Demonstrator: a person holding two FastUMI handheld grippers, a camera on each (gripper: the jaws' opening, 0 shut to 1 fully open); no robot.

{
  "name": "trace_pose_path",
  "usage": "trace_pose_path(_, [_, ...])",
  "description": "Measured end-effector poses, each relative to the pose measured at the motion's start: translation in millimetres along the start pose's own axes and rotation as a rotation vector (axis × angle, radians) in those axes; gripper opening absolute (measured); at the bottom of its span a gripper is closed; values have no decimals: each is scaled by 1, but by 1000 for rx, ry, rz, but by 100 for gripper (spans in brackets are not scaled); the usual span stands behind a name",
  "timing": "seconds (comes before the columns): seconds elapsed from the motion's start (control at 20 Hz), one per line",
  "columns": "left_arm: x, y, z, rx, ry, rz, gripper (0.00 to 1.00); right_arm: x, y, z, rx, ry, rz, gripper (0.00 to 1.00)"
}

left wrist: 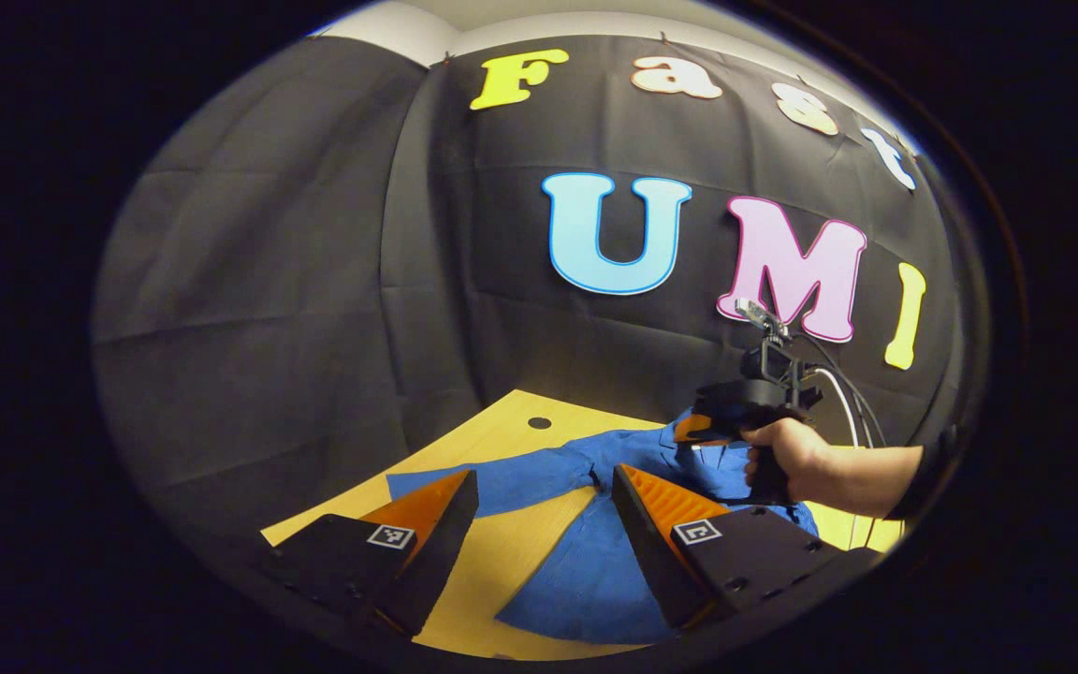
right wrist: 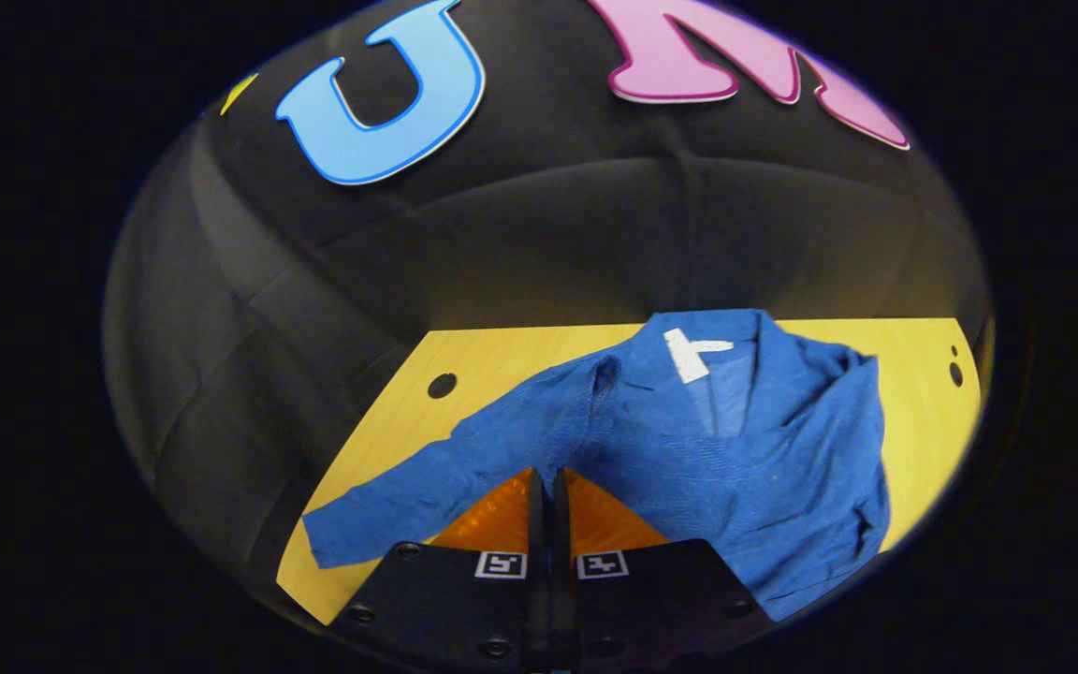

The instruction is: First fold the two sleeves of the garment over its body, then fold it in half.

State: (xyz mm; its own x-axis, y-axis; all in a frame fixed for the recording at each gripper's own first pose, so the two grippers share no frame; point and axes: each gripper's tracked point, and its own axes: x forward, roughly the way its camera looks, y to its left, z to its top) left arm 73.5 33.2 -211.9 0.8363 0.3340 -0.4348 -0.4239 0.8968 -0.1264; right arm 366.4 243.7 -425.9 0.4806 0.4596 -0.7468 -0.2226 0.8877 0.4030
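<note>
Your 1 blue garment (right wrist: 689,440) lies spread on the yellow table (right wrist: 502,351), 1 white neck label (right wrist: 691,353) too small to read, 1 sleeve (right wrist: 445,487) stretched out. Your left gripper (left wrist: 544,487) stands wide apart; your right gripper (right wrist: 548,482) is closed, fingers together, holding nothing.

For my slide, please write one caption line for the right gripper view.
Right gripper shut above a blue garment spread on the wooden table, one sleeve still extended.
</note>
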Motion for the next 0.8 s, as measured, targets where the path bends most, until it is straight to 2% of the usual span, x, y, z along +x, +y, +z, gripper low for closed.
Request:
trace_pose_path(0.15, [18, 12, -11, -66, 1, -1, 83, 27, 3, -7, 11, -20, -4, 5])
trace_pose_path(0.2, [25, 16, -13, -71, -6, 0, 86, 35, 3, -11, 18, -19, 4, 2])
trace_pose_path(0.35, [54, 35, -27, -59, -23, 24, 83, 37, 4, -24, -32, -33, 16, 60])
trace_pose_path(0.45, [75, 48, -39, -61, -21, 45, 83, 28, 2, -24, -93, -96, 15, 99])
trace_pose_path(0.55, [96, 62, -53, -83, -4, 64, 83, 11, 2, -23, -150, -169, 22, 98])
trace_pose_path(0.8, [137, 126, -101, -142, 152, 230, 87, -57, -10, -28, -246, -352, 32, 98])
